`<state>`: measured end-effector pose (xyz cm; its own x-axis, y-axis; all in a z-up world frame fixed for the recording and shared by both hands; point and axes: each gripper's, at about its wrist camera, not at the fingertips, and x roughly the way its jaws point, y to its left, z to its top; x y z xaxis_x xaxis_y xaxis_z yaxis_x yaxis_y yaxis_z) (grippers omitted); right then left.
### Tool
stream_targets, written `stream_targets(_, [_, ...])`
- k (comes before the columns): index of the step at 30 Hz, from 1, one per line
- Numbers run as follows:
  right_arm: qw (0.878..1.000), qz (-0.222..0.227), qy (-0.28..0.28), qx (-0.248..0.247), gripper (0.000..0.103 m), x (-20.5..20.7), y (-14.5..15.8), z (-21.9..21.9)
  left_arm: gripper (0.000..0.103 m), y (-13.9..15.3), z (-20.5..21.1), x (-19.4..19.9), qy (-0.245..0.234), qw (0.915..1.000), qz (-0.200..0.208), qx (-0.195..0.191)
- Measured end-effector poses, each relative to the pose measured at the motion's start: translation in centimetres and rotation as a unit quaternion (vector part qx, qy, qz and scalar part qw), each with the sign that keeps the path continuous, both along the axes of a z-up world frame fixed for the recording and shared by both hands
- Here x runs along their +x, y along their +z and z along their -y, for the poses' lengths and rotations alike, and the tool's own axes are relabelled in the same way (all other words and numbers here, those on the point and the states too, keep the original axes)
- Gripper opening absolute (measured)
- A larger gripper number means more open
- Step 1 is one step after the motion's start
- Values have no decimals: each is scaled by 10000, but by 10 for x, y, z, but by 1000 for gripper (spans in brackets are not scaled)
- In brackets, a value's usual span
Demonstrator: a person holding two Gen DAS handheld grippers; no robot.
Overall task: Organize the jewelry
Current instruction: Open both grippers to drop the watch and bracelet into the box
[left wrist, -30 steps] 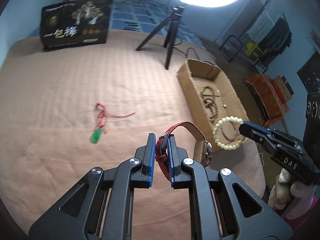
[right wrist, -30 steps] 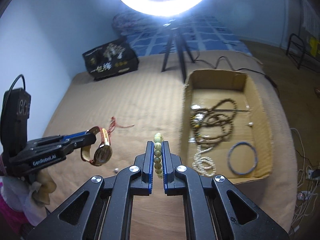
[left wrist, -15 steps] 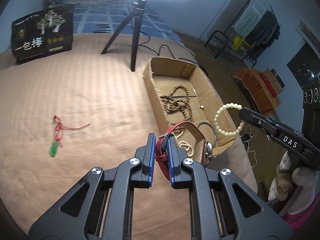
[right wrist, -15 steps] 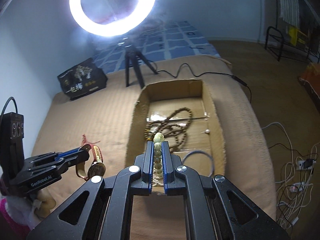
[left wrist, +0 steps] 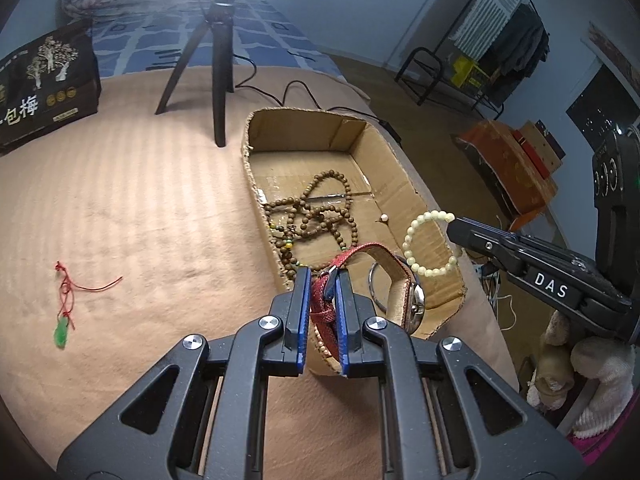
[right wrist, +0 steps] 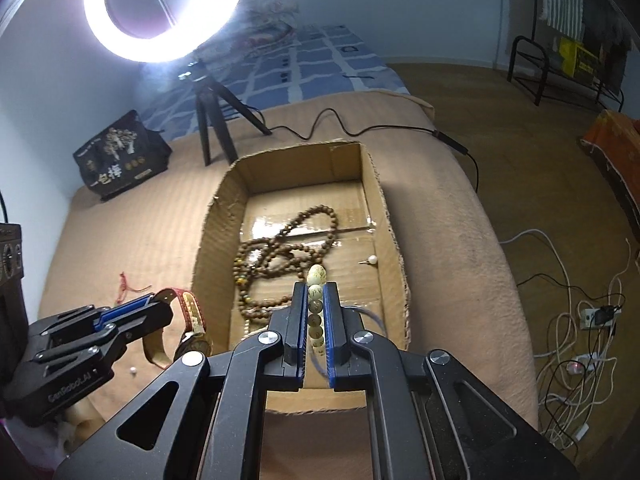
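Observation:
My left gripper (left wrist: 323, 276) is shut on the red strap of a wristwatch (left wrist: 414, 304), held above the near end of the open cardboard box (left wrist: 404, 178). My right gripper (right wrist: 316, 292) is shut on a pale bead bracelet (right wrist: 316, 280), held over the box (right wrist: 218, 204); that bracelet also shows in the left wrist view (left wrist: 430, 246). Inside the box lie a long brown bead necklace (right wrist: 280, 256), a metal bangle (left wrist: 378, 284) and a small pearl stud (right wrist: 372, 260). A green pendant on a red cord (left wrist: 64, 322) lies on the tan blanket to the left.
A black tripod (left wrist: 218, 64) with a ring light (right wrist: 160, 8) stands behind the box. A black printed box (left wrist: 44, 88) sits at the back left. A small pearl (right wrist: 133, 371) lies on the blanket. Cables (right wrist: 568, 320) trail on the floor to the right.
Both grippers have moved right and forward with their loads, from beside the box to over it. The box now fills the middle of both views.

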<state>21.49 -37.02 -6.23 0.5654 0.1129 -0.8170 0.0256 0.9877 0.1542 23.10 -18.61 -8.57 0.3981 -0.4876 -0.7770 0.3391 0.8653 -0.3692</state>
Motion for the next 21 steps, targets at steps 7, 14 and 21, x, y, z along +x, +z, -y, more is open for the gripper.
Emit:
stream_targets(7, [9999,-37,-64,-98,6,3,-5,3,11,-7,8,2,-94,9999,-74,-36])
stream_targets(14, [9993,87,-241,-270,65,0,-1,6,40,-7,12,-2,-143,9996,23,222])
stream_targets(21, [9991,128,-213,-352,65,-1,1,4,40,-5,8,-4,-100,9994,102,324])
